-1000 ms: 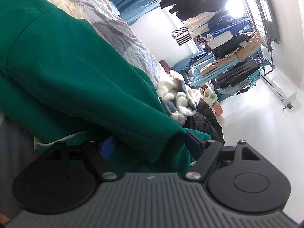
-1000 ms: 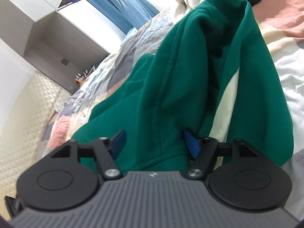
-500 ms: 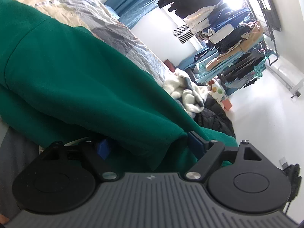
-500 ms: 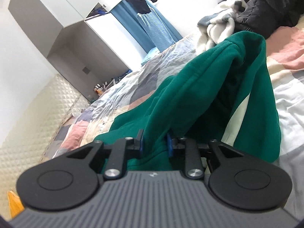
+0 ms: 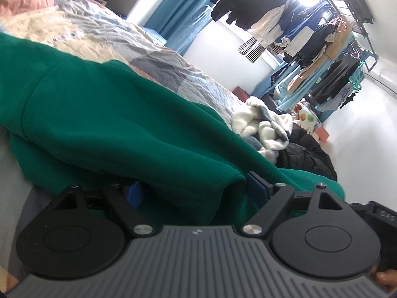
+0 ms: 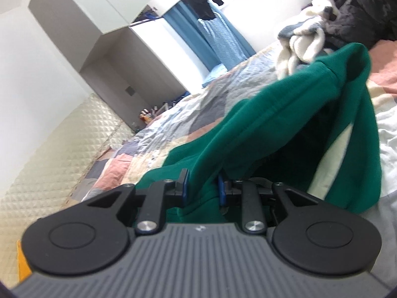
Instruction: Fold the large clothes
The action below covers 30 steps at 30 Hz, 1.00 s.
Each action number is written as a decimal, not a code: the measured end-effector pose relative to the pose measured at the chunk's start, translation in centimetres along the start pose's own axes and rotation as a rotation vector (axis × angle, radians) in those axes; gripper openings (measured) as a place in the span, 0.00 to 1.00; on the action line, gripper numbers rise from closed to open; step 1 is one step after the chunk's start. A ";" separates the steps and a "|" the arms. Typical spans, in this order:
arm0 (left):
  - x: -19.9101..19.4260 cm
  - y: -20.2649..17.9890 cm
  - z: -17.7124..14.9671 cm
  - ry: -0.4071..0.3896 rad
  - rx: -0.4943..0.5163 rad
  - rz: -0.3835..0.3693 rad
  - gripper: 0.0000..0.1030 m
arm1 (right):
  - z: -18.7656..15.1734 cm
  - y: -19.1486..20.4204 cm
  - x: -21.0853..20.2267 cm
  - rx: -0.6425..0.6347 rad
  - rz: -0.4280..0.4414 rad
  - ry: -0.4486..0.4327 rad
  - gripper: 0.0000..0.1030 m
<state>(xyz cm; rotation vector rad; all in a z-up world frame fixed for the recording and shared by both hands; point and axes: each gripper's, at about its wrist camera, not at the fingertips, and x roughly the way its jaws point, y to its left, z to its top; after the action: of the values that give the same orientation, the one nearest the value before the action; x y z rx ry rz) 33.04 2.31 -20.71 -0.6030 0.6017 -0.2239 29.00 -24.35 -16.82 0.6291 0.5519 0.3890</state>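
The green hoodie (image 6: 285,124) lay on the bed (image 6: 173,114), one bunched fold pinched in the narrow right gripper (image 6: 202,186). The left gripper (image 5: 193,186) gaped wide around cloth, unclamped; that side could slip and sag in lifting

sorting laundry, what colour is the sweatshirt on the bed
Dark green sweatshirt with a cream panel, clearest in the right wrist view.

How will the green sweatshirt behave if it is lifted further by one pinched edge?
Probably floppy: the green sweatshirt already sags in folds from the right tongs. Its thick fleece looks fairly heavy, so it may drag on the quilt. Slipping seems unlikely.
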 end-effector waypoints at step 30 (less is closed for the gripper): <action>1.5 5.9 -2.0 0.155 -0.472 -0.181 0.82 | -2.1 1.0 -2.4 -0.012 0.070 -0.017 0.24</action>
<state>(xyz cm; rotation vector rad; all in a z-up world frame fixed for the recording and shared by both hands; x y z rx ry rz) 33.21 5.62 -26.20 -1.1060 0.7570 -0.3029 25.73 -23.85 -16.70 0.6410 0.5122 0.4523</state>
